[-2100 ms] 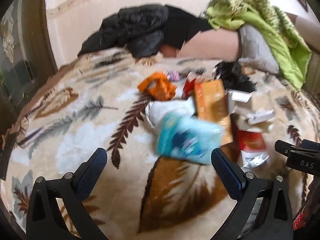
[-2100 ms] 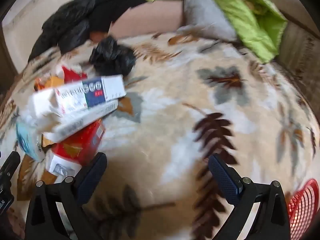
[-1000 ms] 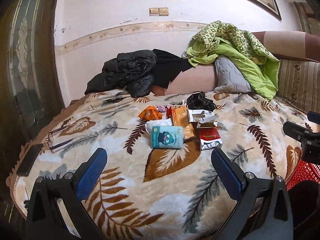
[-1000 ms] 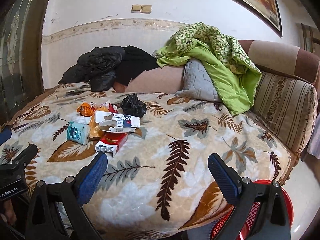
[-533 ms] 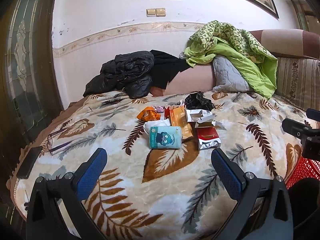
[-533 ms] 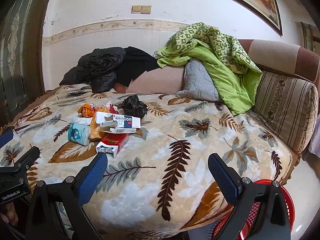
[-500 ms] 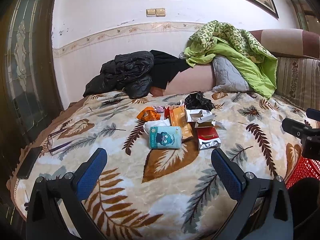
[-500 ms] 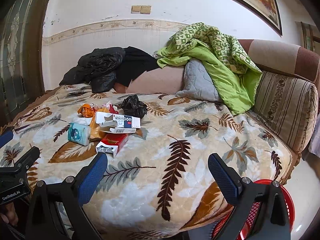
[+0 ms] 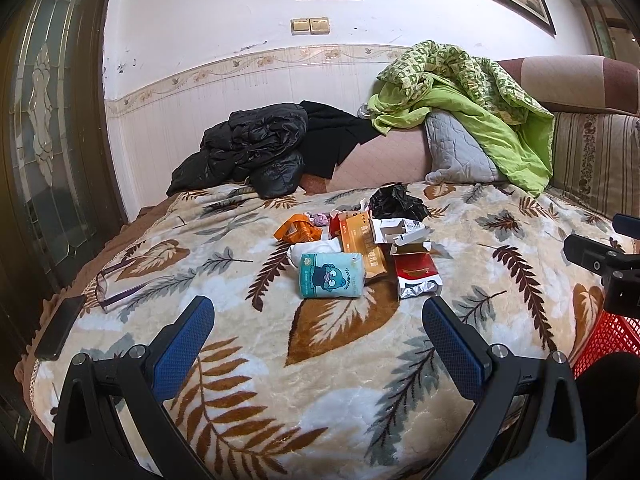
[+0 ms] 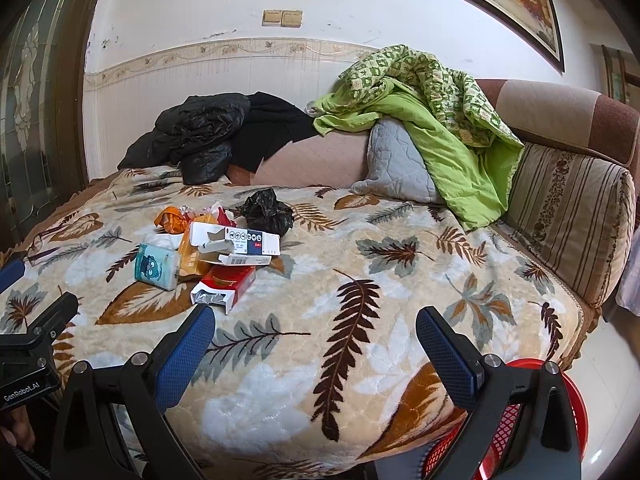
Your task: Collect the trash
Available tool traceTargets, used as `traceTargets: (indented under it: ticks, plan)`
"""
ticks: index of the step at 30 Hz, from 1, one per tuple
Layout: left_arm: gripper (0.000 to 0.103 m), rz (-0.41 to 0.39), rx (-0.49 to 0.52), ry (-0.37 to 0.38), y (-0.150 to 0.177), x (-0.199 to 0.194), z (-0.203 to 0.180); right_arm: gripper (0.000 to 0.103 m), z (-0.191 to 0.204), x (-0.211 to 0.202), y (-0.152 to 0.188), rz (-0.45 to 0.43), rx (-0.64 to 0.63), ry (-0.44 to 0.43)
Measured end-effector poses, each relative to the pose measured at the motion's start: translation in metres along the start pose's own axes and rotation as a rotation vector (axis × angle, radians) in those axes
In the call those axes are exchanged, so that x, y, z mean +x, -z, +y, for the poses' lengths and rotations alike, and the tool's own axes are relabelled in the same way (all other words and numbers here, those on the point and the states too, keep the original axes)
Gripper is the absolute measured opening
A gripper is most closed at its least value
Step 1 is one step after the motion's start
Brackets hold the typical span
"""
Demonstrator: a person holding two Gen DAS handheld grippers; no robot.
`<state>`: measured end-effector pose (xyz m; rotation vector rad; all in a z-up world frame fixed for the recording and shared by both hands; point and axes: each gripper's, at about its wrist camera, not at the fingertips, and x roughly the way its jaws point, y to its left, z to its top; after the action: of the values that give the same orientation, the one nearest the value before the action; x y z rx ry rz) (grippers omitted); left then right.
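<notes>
A pile of trash lies mid-bed on the leaf-print blanket (image 9: pixel 340 360): a teal tissue pack (image 9: pixel 331 275), a red carton (image 9: pixel 416 272), an orange box (image 9: pixel 362 242), white open boxes (image 9: pixel 400 229), an orange wrapper (image 9: pixel 298 230) and a black bag (image 9: pixel 396 202). In the right wrist view the same tissue pack (image 10: pixel 156 266), red carton (image 10: pixel 226 282), white boxes (image 10: pixel 236 245) and black bag (image 10: pixel 266 210) lie left of centre. My left gripper (image 9: pixel 318 322) is open and empty, short of the pile. My right gripper (image 10: pixel 316 330) is open and empty, right of the pile.
A red mesh basket (image 10: pixel 512 420) stands on the floor off the bed's near right corner; it also shows in the left wrist view (image 9: pixel 604 340). Glasses (image 9: pixel 114 288) and a dark phone (image 9: pixel 60 330) lie at the bed's left edge. Black jackets (image 9: pixel 248 148), a green quilt (image 9: pixel 472 96).
Both grippers have pulled back from close over the trash pile to the bed's near edge, then held almost still over the last half second. Both stayed open and empty.
</notes>
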<state>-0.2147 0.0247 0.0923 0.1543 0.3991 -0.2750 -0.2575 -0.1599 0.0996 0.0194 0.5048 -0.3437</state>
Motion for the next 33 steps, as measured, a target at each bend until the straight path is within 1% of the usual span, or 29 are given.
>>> traceTargets:
  ticks: [23,28,33]
  plan:
    - [0.103,0.001,0.004,0.001,0.002,0.0,-0.001,0.102,-0.001,0.0,-0.001,0.004,0.0,-0.001]
    - [0.103,0.045,-0.035,0.032,0.004,0.007,0.008,0.102,-0.003,0.003,0.004,0.034,0.022,-0.023]
    - [0.103,0.145,-0.115,0.074,0.003,0.03,0.027,0.099,-0.007,0.014,0.004,0.086,0.042,-0.059]
